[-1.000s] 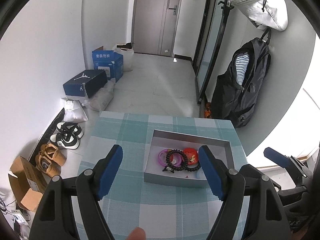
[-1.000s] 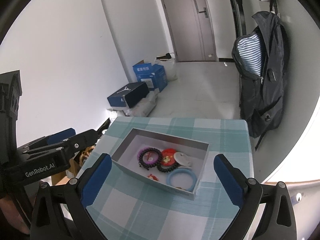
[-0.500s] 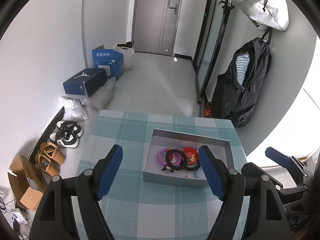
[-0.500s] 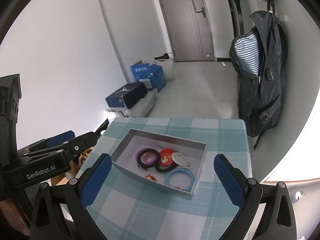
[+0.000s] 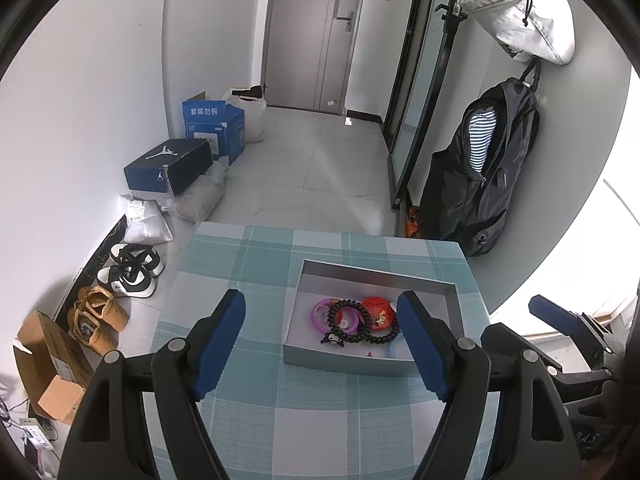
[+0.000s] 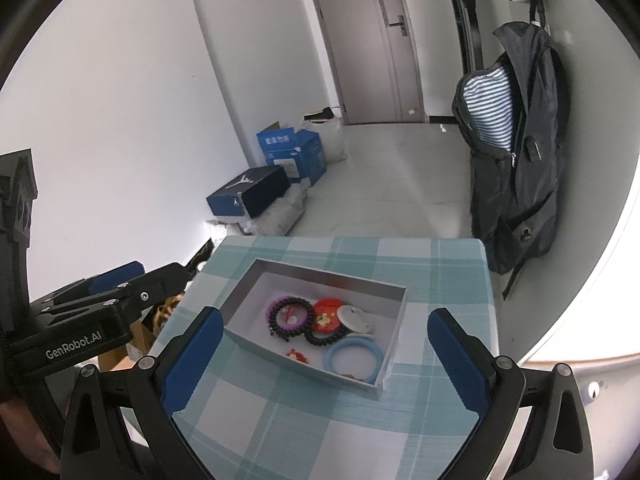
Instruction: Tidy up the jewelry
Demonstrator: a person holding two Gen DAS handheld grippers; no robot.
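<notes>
A shallow grey box [image 5: 344, 361] [image 6: 308, 365] stands on the green checked table [image 5: 320, 420] [image 6: 360, 432]. Inside lie a purple ring [image 5: 318, 312] [image 6: 276, 305], black coil hair ties [image 5: 346, 322] [image 6: 289, 320], a red round piece [image 5: 376, 312] [image 6: 326, 312], a white disc [image 6: 355, 319] and a blue ring [image 6: 354, 360]. My left gripper [image 5: 322, 324] is open and empty, held above the table short of the box. My right gripper [image 6: 324, 338] is open and empty, also above the table with the box between its fingers in view.
The table's far edge [image 5: 320, 234] drops to a tiled floor. Shoes [image 5: 128, 272], cardboard boxes [image 5: 44, 368] and a blue shoebox [image 5: 168, 166] lie along the left wall. A black backpack [image 5: 480, 176] hangs on the right wall.
Both grippers have drawn back and risen slightly from the box. Both stay open and empty; the jewelry has not moved.
</notes>
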